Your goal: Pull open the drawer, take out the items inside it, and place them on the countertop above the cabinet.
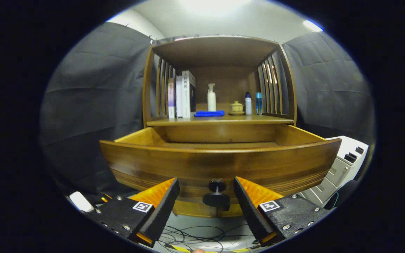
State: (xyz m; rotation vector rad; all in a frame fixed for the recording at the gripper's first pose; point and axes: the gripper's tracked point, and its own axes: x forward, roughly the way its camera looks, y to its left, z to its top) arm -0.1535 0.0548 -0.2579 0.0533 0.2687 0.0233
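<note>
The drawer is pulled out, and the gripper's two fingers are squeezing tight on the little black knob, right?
Not quite. The drawer is pulled out, but the gripper is open: in the gripper view its fingers stand apart on either side of the little black knob, with a gap on each side, so they are not squeezing it.

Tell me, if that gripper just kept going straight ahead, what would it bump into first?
Most likely the dark knob on the pulled-out drawer's front panel. The gripper is open, its fingers either side of the knob without pressing it. How much gap remains is hard to judge; the panel itself comes right behind.
</note>
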